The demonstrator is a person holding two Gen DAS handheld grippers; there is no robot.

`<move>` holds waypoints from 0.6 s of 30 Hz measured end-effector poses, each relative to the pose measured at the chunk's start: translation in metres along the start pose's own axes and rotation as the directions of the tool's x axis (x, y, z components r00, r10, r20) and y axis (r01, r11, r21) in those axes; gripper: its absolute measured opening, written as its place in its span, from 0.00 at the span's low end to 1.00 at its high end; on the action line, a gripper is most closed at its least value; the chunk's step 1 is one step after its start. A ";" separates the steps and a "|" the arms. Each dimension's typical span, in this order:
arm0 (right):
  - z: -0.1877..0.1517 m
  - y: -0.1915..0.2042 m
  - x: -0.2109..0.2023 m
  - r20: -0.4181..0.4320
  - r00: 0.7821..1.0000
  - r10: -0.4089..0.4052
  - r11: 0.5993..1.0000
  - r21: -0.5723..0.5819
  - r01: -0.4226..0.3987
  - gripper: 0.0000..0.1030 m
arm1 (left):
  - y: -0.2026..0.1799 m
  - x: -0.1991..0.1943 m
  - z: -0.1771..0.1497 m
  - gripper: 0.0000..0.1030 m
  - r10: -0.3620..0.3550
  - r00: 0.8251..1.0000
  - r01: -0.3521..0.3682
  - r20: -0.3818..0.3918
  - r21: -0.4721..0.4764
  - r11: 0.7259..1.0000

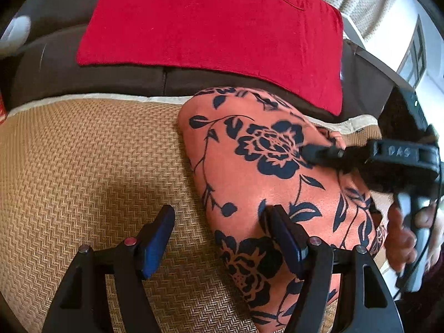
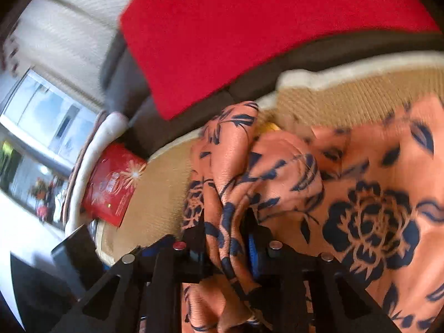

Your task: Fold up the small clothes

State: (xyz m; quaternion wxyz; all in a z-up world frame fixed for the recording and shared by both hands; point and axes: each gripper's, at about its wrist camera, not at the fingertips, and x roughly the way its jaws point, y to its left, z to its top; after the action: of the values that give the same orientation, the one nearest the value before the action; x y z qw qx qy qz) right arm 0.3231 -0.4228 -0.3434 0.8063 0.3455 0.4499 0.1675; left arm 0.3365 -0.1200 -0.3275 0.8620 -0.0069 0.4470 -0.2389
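The right claw [image 2: 226, 245] pinches a bunched fold of the garment [image 2: 360, 194]; the left claw [image 1: 219, 236] stands wide. Carry the fold over evenly, keeping the cloth taut on the mat [image 1: 83, 166].

Red cushion [image 1: 211, 25], woven mat [image 1: 91, 161], red box [image 2: 113, 183].

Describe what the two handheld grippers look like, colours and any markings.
Both are black plastic with triangular cut-outs, silver and red pivot pins, and blue pads on the fingers. Seen from the left gripper, the right gripper has raised lettering on its body and a black cable trailing past its grey handle.
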 end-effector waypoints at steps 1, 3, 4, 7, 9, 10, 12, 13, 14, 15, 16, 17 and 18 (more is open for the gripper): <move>0.000 0.002 0.000 0.006 1.000 -0.011 1.000 0.004 0.011 0.20 | 0.001 0.000 0.000 0.70 -0.009 1.000 0.009 -0.002 -0.011 1.000; -0.003 0.015 -0.013 0.059 0.998 -0.022 0.999 -0.028 0.023 0.17 | 0.000 -0.004 -0.001 0.69 -0.039 0.999 0.039 0.001 -0.021 0.999; -0.005 0.025 -0.021 0.086 0.996 -0.009 0.999 -0.045 0.013 0.17 | -0.004 -0.005 0.000 0.69 -0.062 0.998 0.062 0.009 -0.019 0.998; -0.018 0.055 -0.058 0.174 0.985 0.025 0.994 -0.106 -0.006 0.16 | -0.027 -0.010 0.001 0.69 -0.113 0.993 0.112 0.041 0.013 0.994; -0.034 0.069 -0.084 0.227 0.974 0.021 0.990 -0.140 0.012 0.16 | -0.053 -0.010 0.002 0.69 -0.149 0.987 0.147 0.058 0.040 0.988; -0.037 0.072 -0.093 0.248 0.969 0.013 0.989 -0.144 0.024 0.16 | -0.065 -0.010 0.002 0.69 -0.157 0.986 0.154 0.063 0.058 0.986; -0.048 0.067 -0.119 0.305 0.952 -0.021 0.988 -0.138 0.066 0.16 | -0.093 -0.007 0.003 0.69 -0.187 0.980 0.180 0.062 0.108 0.978; -0.052 0.066 -0.130 0.334 0.941 -0.048 0.985 -0.140 0.100 0.16 | -0.107 -0.004 0.003 0.68 -0.206 0.977 0.197 0.057 0.132 0.971; -0.057 0.062 -0.141 0.367 0.927 -0.082 0.980 -0.139 0.141 0.16 | -0.119 -0.001 0.002 0.69 -0.215 0.975 0.205 0.051 0.154 0.967; -0.061 0.052 -0.153 0.389 0.915 -0.105 0.979 -0.120 0.163 0.16 | -0.133 0.002 0.001 0.69 -0.210 0.977 0.198 0.045 0.181 0.963; -0.061 0.037 -0.162 0.398 0.908 -0.130 0.981 -0.083 0.177 0.16 | -0.143 0.007 -0.001 0.70 -0.187 0.982 0.175 0.039 0.207 0.962; -0.060 0.024 -0.166 0.398 0.904 -0.158 0.979 -0.052 0.195 0.16 | -0.148 0.014 0.000 0.70 -0.163 0.986 0.152 0.031 0.222 0.963; -0.054 0.001 -0.164 0.381 0.904 -0.192 0.977 -0.009 0.212 0.16 | -0.149 0.020 -0.001 0.70 -0.140 0.990 0.131 0.023 0.228 0.965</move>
State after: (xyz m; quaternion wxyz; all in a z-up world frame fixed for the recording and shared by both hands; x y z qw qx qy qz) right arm 0.1891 -0.4950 -0.2616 0.8993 0.3023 0.3150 0.0246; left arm 0.2849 -0.2603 -0.3092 0.8473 0.0558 0.3988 -0.3463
